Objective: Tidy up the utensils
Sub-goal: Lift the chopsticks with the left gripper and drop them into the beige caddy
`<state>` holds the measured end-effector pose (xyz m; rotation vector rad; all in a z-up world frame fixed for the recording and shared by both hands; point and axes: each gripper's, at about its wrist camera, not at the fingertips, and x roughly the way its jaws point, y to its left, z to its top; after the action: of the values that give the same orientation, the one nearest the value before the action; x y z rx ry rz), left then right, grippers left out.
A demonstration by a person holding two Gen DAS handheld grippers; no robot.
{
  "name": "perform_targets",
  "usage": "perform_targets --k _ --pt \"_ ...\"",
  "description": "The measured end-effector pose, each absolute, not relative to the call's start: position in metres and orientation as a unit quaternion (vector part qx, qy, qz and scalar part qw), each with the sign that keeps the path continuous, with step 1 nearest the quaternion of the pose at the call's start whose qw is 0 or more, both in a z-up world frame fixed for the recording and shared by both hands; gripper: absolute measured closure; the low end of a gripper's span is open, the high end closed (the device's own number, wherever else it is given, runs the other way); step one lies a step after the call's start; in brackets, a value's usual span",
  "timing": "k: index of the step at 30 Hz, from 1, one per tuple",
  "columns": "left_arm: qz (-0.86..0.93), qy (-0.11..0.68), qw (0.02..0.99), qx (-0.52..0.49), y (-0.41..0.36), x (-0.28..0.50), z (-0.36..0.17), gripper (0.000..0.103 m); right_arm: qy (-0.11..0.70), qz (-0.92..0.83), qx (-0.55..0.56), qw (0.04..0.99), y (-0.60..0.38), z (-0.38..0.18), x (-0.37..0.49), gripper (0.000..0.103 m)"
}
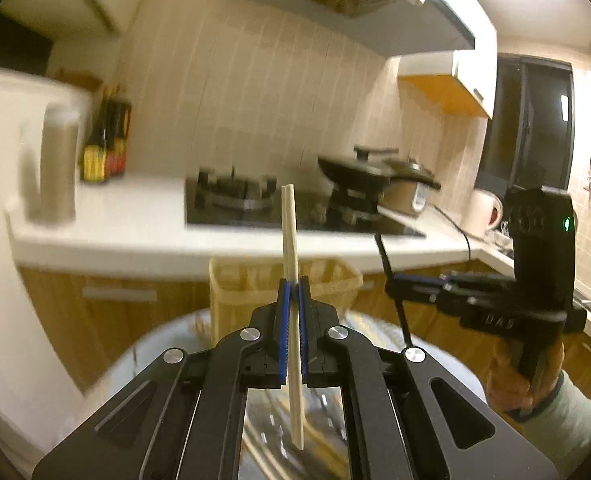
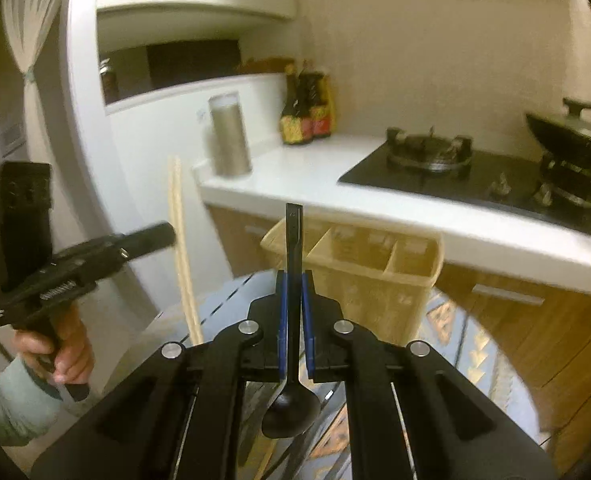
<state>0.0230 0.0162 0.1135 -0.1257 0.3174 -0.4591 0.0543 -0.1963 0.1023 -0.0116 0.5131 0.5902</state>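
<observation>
My left gripper [image 1: 293,286] is shut on a pair of pale chopsticks [image 1: 290,232], held upright above the table. The chopsticks also show in the right wrist view [image 2: 179,240], with the left gripper [image 2: 163,236] beside them. My right gripper [image 2: 294,278] is shut on a black spoon [image 2: 293,240], handle up, bowl below the jaws. The right gripper [image 1: 391,280] and the spoon handle [image 1: 393,292] show in the left wrist view. A beige divided utensil holder [image 2: 375,276] stands ahead of both grippers, also in the left wrist view [image 1: 247,292].
A round table with a patterned cloth [image 2: 475,344] lies below. A white counter [image 2: 335,184] behind it carries a gas hob [image 2: 431,156], a wok [image 2: 567,132], sauce bottles [image 2: 307,116] and a steel canister [image 2: 229,136]. A kettle [image 1: 483,208] stands at the right.
</observation>
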Motion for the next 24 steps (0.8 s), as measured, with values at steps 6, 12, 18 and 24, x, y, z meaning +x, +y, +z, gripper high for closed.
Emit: perform_targets --k 6,12,18,24 --pt "-0.211 0.09 0.972 -0.057 0.012 0.055 0.155 0.101 0.199 0.249 -0.007 0.948 -0.199 0.128 0.084 0.098" --pt "-0.197 0.054 0.977 -0.056 0.013 0.087 0.174 0.101 0.159 0.199 -0.015 0.967 -0.204 0.139 0.124 0.098" --pt "-0.176 0.048 0.982 -0.055 0.012 0.12 0.16 0.101 0.169 0.175 -0.017 0.97 -0.207 0.117 0.167 0.098" --pt "-0.169 0.065 0.982 -0.046 0.006 0.142 0.13 0.101 0.178 0.158 -0.016 0.971 -0.211 0.089 0.183 0.098"
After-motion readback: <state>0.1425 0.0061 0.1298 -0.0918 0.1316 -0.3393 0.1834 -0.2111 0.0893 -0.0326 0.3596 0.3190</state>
